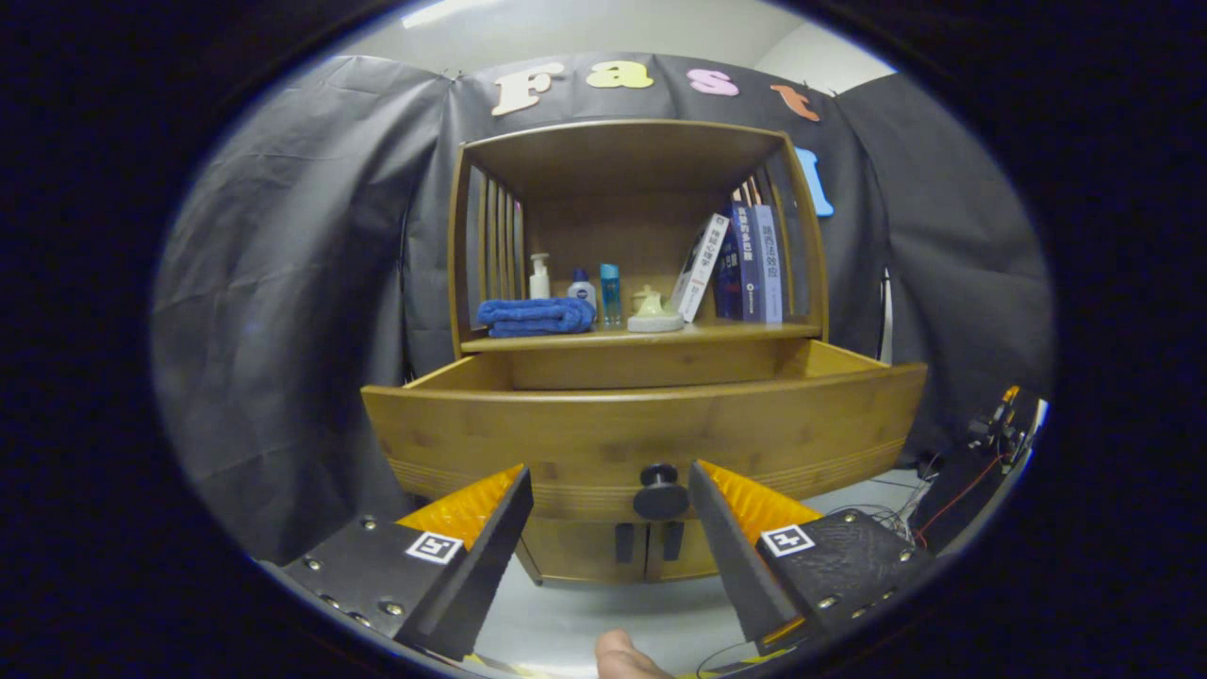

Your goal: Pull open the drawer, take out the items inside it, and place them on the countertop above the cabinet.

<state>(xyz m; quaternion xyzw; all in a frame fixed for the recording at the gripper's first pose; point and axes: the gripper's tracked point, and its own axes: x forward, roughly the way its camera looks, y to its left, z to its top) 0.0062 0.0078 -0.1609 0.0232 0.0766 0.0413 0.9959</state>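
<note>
The claw (611, 490) stands wide, its 2 fingers spread in the lower middle of the frame and gripping nothing, with the dark round knob (659, 490) sitting in the gap between the fingertips and touching neither as far as the view tells. That spacing fits a tool that needs no grip on the knob now, because the drawer (641, 438) already stands pulled out from the bamboo cabinet (603, 552): its wide front panel bulges across the centre of the frame and its side walls run back toward the cabinet body. What lies inside is hidden behind that front panel, since the camera looks at the drawer from low and level, so I cannot tell which items wait there or how many. The worktop (745, 332) above the drawer, mid-frame, is where they are meant to go, and it already carries a folded blue towel (536, 316) on its left part, 3 small bottles (575, 288) behind it, a pale ceramic piece (653, 311) near the middle and books (745, 264) leaning at the right, probably propped that way by the slatted side wall. Bare wood shows along the front edge, which looks the likeliest room for more. By my reading the opening step is done and the next move calls for lifting the claw over the drawer front to see in. A fingertip (622, 657) of the person shows at the bottom edge.
</note>
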